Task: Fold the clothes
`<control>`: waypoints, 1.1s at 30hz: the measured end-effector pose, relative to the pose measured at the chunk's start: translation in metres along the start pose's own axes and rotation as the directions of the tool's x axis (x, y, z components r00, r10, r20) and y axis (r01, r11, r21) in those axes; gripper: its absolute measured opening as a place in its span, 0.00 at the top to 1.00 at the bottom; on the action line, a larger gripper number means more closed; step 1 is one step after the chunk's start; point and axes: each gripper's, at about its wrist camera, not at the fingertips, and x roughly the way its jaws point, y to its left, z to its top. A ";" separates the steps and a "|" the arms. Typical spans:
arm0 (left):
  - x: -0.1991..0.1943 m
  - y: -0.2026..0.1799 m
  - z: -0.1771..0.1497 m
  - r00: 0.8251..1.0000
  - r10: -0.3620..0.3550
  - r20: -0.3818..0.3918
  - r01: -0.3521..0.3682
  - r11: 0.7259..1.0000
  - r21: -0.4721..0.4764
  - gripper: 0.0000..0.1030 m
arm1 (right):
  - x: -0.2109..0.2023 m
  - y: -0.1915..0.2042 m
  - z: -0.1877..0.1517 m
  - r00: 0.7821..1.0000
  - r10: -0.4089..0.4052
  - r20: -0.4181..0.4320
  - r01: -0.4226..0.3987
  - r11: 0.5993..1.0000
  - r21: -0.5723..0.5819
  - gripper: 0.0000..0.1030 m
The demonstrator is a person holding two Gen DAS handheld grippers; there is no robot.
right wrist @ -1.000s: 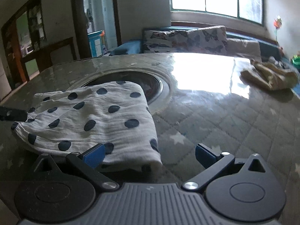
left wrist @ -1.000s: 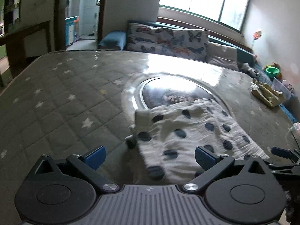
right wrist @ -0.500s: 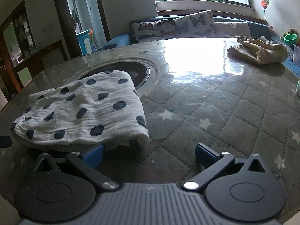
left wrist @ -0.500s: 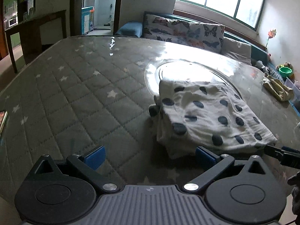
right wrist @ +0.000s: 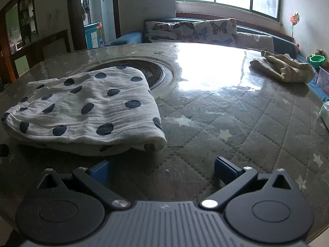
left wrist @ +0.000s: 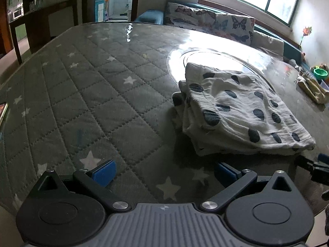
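Note:
A white cloth with dark dots (left wrist: 236,109) lies folded in a flat stack on the quilted star-pattern table top (left wrist: 92,86), partly over the round inset. It also shows in the right wrist view (right wrist: 88,111). My left gripper (left wrist: 164,173) is open and empty, near the table's front edge, left of and below the cloth. My right gripper (right wrist: 162,170) is open and empty, just in front of the cloth's near right corner. The tip of the right gripper (left wrist: 314,165) shows at the right edge of the left wrist view.
A crumpled tan garment (right wrist: 281,68) lies at the far right of the table, and also shows in the left wrist view (left wrist: 312,88). A sofa with butterfly cushions (right wrist: 191,30) runs behind the table. A phone edge (left wrist: 3,111) lies at the far left.
Both grippers have pulled back from the folded cloth towards the table's near edge. The left gripper has shifted left, so the cloth now sits to its right. The cloth lies still.

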 end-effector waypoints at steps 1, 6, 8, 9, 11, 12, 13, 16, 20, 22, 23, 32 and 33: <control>0.000 -0.001 -0.001 1.000 0.004 0.000 -0.004 1.000 0.006 0.00 | 0.000 0.000 0.000 1.000 -0.001 0.000 0.001 1.000 -0.001 0.00; 0.001 -0.006 -0.003 1.000 0.028 0.001 -0.028 0.999 0.040 0.00 | 0.001 0.001 0.000 1.000 -0.006 0.000 0.006 1.000 -0.012 0.00; 0.002 -0.008 -0.004 0.999 0.039 0.000 -0.039 0.998 0.057 0.00 | 0.001 0.001 0.001 1.000 -0.006 -0.004 0.006 1.000 -0.013 0.00; 0.003 -0.010 -0.005 0.999 0.045 -0.001 -0.045 0.997 0.065 0.00 | 0.001 0.001 0.001 1.000 -0.006 -0.006 0.006 1.000 -0.013 0.00; 0.004 -0.012 -0.005 0.998 0.056 -0.003 -0.056 0.995 0.077 0.00 | 0.001 0.001 0.002 1.000 -0.006 -0.010 0.005 1.000 -0.014 0.00; 0.005 -0.013 -0.005 0.998 0.062 -0.004 -0.061 0.995 0.082 0.00 | 0.001 0.001 0.002 1.000 -0.006 -0.010 0.005 1.000 -0.013 0.00; 0.006 -0.014 -0.005 0.998 0.068 -0.004 -0.067 0.994 0.086 0.00 | 0.001 0.002 0.002 1.000 -0.006 -0.009 0.006 1.000 -0.013 0.00; 0.007 -0.016 -0.006 0.997 0.079 -0.004 -0.078 0.993 0.088 0.00 | 0.000 0.001 0.001 1.000 -0.006 -0.003 0.006 1.000 -0.014 0.00; 0.008 -0.017 -0.006 0.996 0.087 0.000 -0.087 0.993 0.086 0.00 | 0.000 0.001 0.001 1.000 -0.006 -0.003 0.006 1.000 -0.014 0.00; 0.008 -0.017 -0.007 0.996 0.090 0.005 -0.090 0.992 0.085 0.00 | 0.000 0.001 0.001 1.000 -0.005 -0.005 0.005 1.000 -0.014 0.00; 0.008 -0.017 -0.007 0.996 0.090 0.006 -0.090 0.992 0.086 0.00 | 0.000 0.001 0.001 1.000 -0.006 -0.005 0.005 1.000 -0.014 0.00; 0.008 -0.017 -0.005 0.996 0.094 -0.002 -0.094 0.992 0.085 0.00 | -0.001 0.000 -0.001 1.000 -0.006 -0.002 0.006 1.000 -0.016 0.00; 0.008 -0.017 -0.005 0.996 0.095 -0.003 -0.094 0.992 0.085 0.00 | -0.001 0.000 -0.001 1.000 -0.006 -0.002 0.006 1.000 -0.016 0.00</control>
